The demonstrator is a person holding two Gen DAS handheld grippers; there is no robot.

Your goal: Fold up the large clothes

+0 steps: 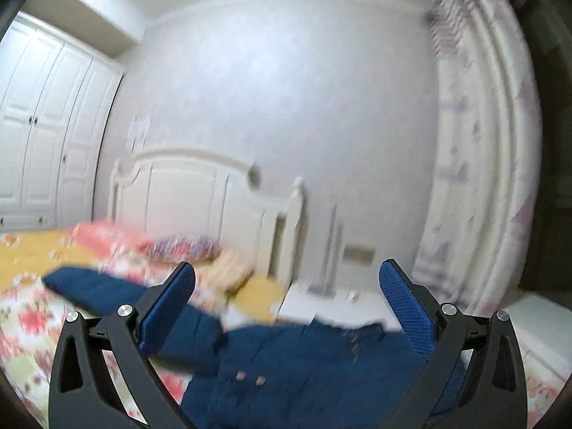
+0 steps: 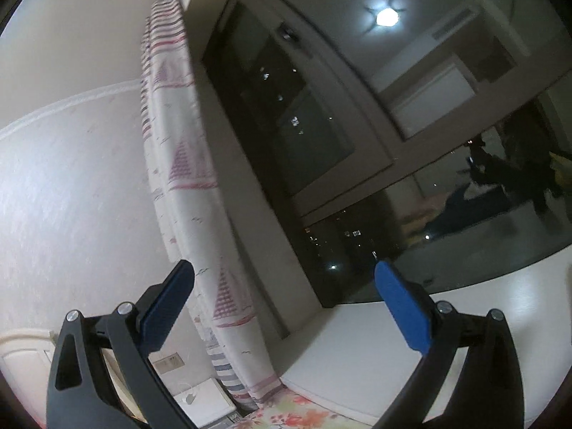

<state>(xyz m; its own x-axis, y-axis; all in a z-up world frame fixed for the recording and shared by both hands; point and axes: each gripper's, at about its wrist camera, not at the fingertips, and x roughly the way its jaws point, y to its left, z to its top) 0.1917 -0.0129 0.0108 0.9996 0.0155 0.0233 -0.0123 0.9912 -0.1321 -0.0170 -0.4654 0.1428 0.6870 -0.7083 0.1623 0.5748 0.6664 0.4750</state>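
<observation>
A dark blue garment with small buttons [image 1: 304, 368] lies spread on the floral bedspread [image 1: 28, 325], one sleeve reaching out to the left. My left gripper [image 1: 287, 279] hovers above it, pointing level toward the far wall, jaws wide apart and nothing between the blue pads [image 1: 407, 307]. In the right wrist view my right gripper [image 2: 284, 275] is raised and tilted toward the curtain and dark window, open wide and empty. The garment does not show in that view, except as a faint reflection in the window glass.
A white headboard [image 1: 200, 186] and pillows [image 1: 143, 239] stand at the bed's far end, with a white wardrobe [image 1: 43, 125] on the left. A patterned curtain [image 2: 186, 178] hangs by the dark window [image 2: 286, 125], above a white sill [image 2: 357, 350] and nightstand [image 2: 203, 397].
</observation>
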